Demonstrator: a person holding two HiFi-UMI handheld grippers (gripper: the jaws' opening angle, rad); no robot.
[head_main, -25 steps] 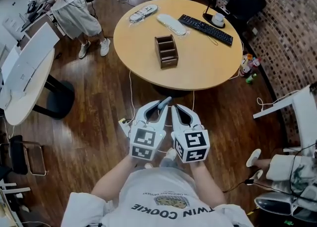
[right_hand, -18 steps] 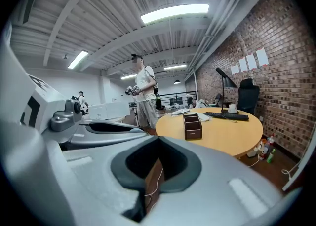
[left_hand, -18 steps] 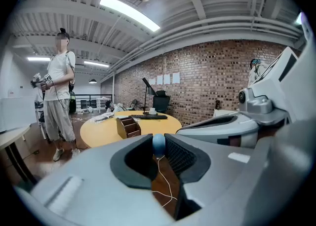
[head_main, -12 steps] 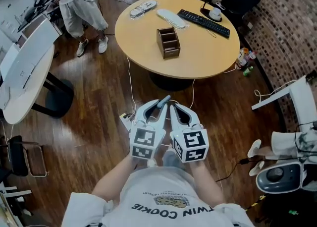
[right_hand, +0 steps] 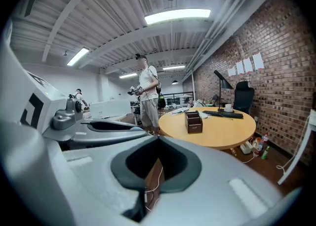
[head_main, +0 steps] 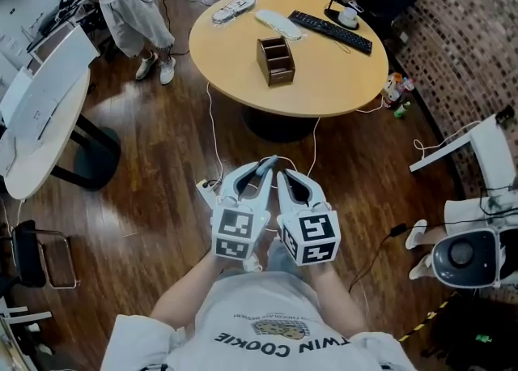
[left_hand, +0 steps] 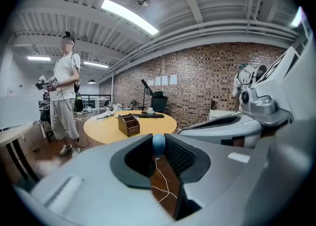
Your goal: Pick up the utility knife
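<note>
Here, left tongs (head_main: 269, 168) gripping blue object (left_hand: 158, 144), indistinct

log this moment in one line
left gripper: shut on small blue object | right gripper: shut, empty | round table: ahead across floor

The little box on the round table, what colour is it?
The box is dark brown, like wood. It shows best in the head view.
</note>
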